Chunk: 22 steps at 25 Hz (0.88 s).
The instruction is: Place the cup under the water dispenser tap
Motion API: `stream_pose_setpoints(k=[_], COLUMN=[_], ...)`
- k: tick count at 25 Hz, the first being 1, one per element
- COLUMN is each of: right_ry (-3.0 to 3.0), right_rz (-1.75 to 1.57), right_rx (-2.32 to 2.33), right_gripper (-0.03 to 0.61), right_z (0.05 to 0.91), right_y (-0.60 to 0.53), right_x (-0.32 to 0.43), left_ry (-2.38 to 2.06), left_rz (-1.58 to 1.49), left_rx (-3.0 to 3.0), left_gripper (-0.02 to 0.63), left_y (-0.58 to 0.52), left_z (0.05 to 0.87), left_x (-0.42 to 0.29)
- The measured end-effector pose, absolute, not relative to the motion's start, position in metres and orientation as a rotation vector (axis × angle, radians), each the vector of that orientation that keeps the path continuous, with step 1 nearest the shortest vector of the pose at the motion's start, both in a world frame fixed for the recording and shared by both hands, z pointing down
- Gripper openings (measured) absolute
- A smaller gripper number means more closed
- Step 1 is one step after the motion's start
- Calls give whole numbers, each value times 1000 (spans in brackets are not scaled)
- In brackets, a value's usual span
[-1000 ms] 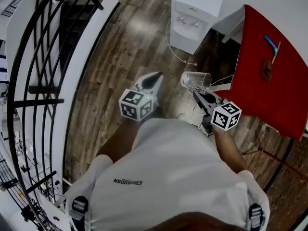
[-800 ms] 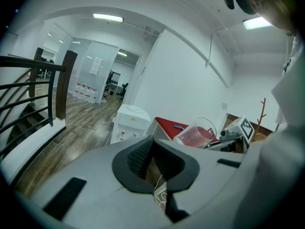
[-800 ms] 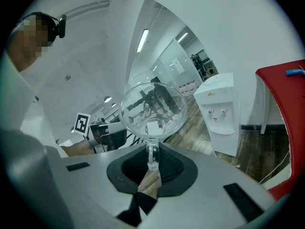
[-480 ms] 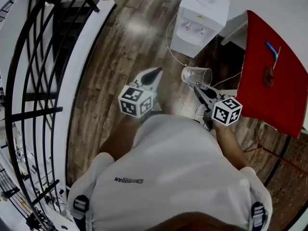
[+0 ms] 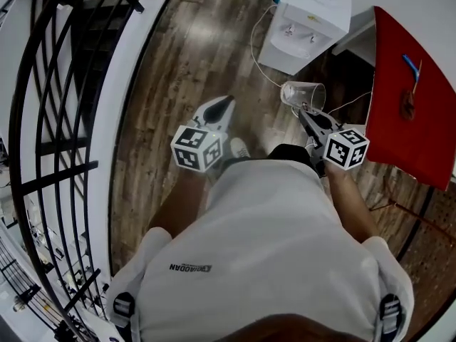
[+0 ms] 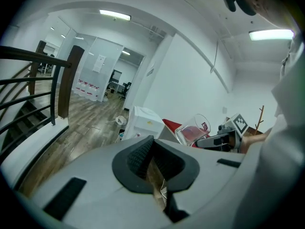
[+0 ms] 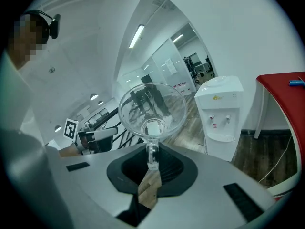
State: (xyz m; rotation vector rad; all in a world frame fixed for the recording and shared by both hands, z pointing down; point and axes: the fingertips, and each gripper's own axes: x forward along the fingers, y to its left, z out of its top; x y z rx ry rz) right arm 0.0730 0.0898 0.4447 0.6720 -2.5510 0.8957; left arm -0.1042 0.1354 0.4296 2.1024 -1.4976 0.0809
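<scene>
Right gripper view: right gripper [image 7: 151, 156] pinches the clear round cup [image 7: 151, 109]; left gripper [image 6: 153, 146] clenched.

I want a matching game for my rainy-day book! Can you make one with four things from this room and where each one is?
Things:
1. clear glass cup
2. white boxy water dispenser
3. red table
4. left claw

Places or states:
A. standing on the wooden floor
B. shut, holding nothing
C. gripped in the right claw
D. has a blue stick-shaped thing lying on it

Pairs: 1-C, 2-A, 3-D, 4-B
</scene>
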Motion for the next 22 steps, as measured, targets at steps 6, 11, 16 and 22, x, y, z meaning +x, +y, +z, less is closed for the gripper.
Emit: stream_pose_setpoints(k=[6,11,16,22], right_ry=[-2512,-2484,-2472,-2457], right_rz=[888,899,898,853], right_rx=[657,645,643,684], right_gripper=[43,43,43,43], right_z=[454,470,484,495], right_y=[80,64,38,-7], right_x=[58,44,32,34], left_ry=[-1537,-1539,-1547,-1490], left_rz=[46,69,101,203], left_rx=[2065,2035,2015,2088], left_gripper=[-3,-3,-3,-3], left_y=[136,133,113,48], left_z=[433,440,445,442], left_x=[-127,-137,-152,-145])
